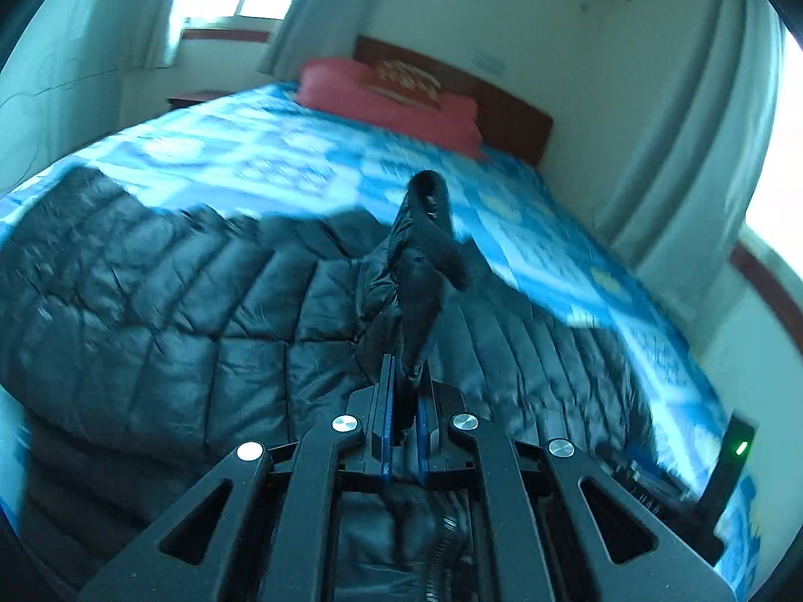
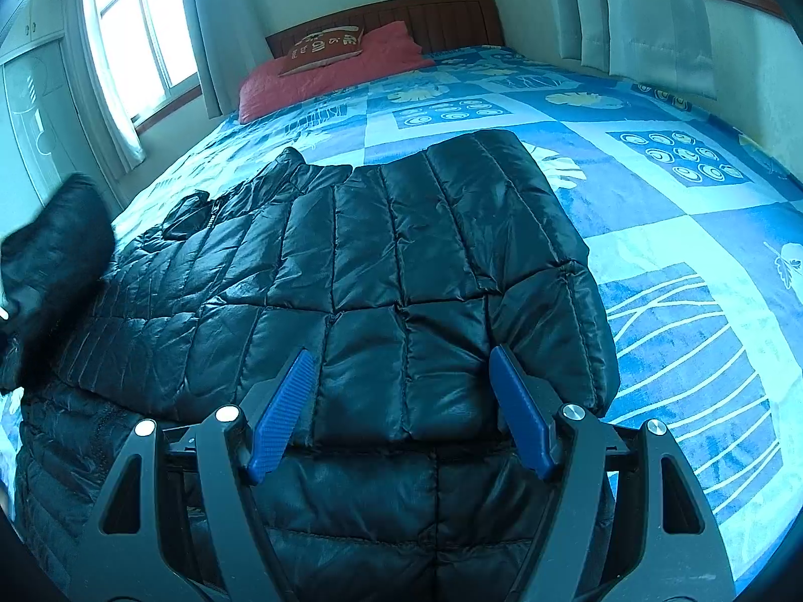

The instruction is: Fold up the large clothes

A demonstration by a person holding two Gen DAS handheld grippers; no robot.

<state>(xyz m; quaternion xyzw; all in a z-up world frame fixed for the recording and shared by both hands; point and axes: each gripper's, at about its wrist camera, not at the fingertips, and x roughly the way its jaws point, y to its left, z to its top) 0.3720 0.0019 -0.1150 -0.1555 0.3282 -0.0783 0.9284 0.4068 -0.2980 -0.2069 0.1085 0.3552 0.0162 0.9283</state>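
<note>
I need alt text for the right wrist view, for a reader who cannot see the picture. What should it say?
The right gripper hovers with its blue-padded jaws open over a black quilted puffer jacket spread on a bed with a blue patterned cover. A lifted part of the jacket shows blurred at the left edge; a red pillow lies by the wooden headboard.

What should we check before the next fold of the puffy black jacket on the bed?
1. Left gripper shut on the jacket sleeve: ok.
2. Sleeve lifted off the black puffer jacket: ok.
3. Right gripper open, nothing between the pads: ok.
4. Folded part lying flat under the right gripper: ok.
5. Blue patterned bedspread free of clutter beside the jacket: ok.
6. Where the sleeve should land: cannot tell, the left wrist view is blurred.
</note>
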